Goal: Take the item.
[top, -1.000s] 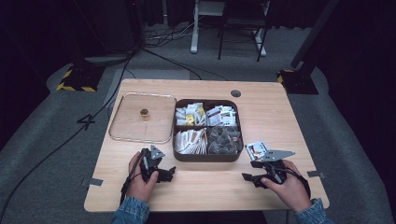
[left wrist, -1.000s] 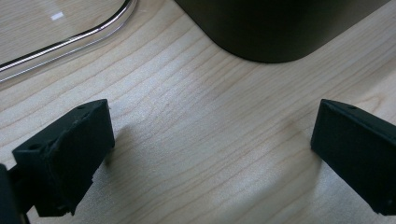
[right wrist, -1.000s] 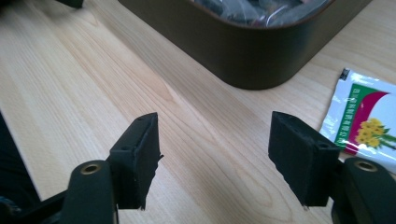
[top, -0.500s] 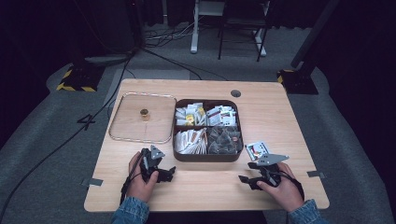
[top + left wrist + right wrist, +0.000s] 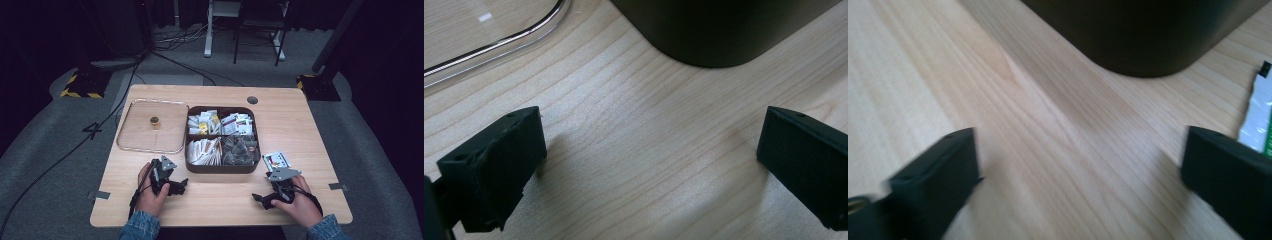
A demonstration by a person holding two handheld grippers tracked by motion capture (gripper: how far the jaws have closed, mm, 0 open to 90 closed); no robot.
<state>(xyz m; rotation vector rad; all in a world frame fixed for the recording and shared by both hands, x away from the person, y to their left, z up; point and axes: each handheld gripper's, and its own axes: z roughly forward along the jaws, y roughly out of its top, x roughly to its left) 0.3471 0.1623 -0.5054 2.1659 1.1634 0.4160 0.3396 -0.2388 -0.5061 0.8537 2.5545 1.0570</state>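
A dark brown divided box (image 5: 194,167) holds several paper packets and sachets at the table's middle. My left gripper (image 5: 175,186) rests low over the wood just in front of the box's left corner (image 5: 724,35), jaws wide open with bare wood between them. My right gripper (image 5: 264,196) sits near the front edge, below the box's right corner (image 5: 1143,40), also open with nothing between its jaws. A white packet with green print (image 5: 276,160) lies on the table right of the box, and its edge (image 5: 1259,112) shows beside my right jaw.
A clear lid (image 5: 135,135) with a small brass knob (image 5: 154,120) lies flat left of the box; its rounded rim (image 5: 499,45) is just beyond my left gripper. A cable hole (image 5: 252,100) sits near the table's far edge. Cables run over the floor.
My right hand has drawn its gripper slightly back toward the near edge and a little left. The left gripper has stayed put.
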